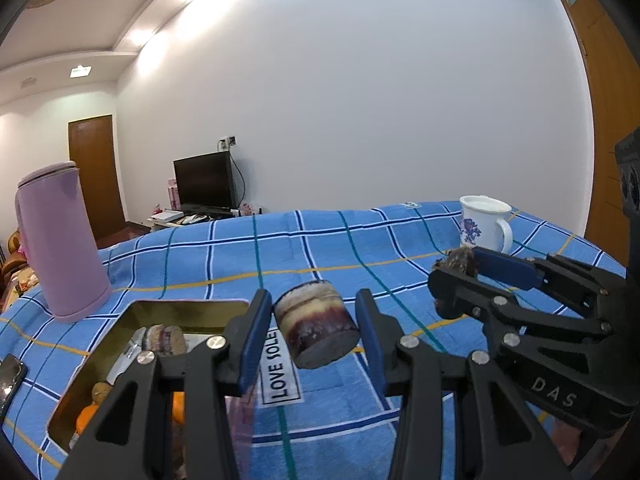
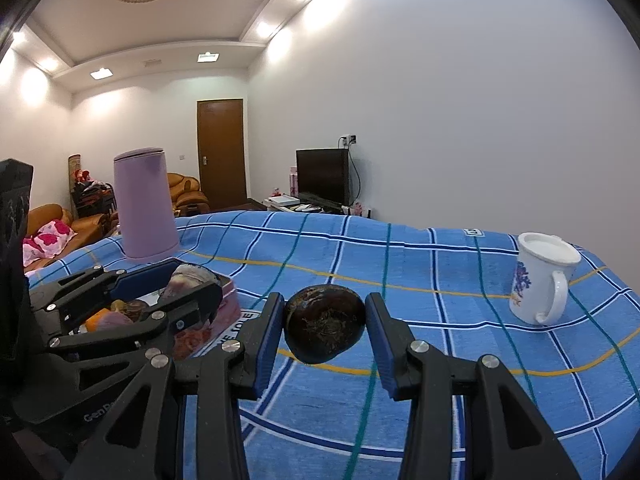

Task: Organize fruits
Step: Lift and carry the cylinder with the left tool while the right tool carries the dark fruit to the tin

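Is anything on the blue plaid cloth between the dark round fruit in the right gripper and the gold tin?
Only the left gripper, holding a layered piece over the gold tin; the dark round fruit has bare cloth otherwise.

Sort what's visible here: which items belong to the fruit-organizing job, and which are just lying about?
Job:
- left tongs gripping a banded cut fruit chunk
- right tongs gripping a dark round fruit
- gold tin holding fruit

Lying about:
- purple kettle
- floral mug
- phone

Blue plaid cloth (image 2: 440,264) carries lilac kettle (image 2: 144,204), white mug (image 2: 540,280), open tin (image 1: 120,332).
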Motion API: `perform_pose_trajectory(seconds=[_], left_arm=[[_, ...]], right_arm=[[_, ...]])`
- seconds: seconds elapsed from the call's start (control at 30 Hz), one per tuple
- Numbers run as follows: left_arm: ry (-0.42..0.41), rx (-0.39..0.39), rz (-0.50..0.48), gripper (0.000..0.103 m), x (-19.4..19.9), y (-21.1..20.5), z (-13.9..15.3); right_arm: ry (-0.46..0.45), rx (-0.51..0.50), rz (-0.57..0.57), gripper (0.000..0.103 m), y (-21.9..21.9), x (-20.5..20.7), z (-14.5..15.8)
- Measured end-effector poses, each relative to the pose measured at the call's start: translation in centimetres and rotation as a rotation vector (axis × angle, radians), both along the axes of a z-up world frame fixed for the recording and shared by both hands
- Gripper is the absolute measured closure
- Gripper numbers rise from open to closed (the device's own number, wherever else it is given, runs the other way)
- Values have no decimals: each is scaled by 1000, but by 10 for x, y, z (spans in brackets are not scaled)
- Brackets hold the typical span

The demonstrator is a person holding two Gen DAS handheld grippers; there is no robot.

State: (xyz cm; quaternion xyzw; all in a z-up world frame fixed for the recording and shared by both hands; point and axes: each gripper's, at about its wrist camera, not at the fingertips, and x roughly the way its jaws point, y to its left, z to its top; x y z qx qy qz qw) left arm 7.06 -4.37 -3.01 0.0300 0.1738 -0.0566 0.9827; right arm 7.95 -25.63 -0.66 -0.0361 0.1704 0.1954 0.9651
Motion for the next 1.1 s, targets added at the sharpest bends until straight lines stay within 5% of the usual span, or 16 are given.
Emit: perform_pose_trajectory(seconds=[1.1], left_arm=[[18, -20, 116, 58, -18, 73, -3]], right_arm=[[11, -27, 133, 59, 70, -14, -5]])
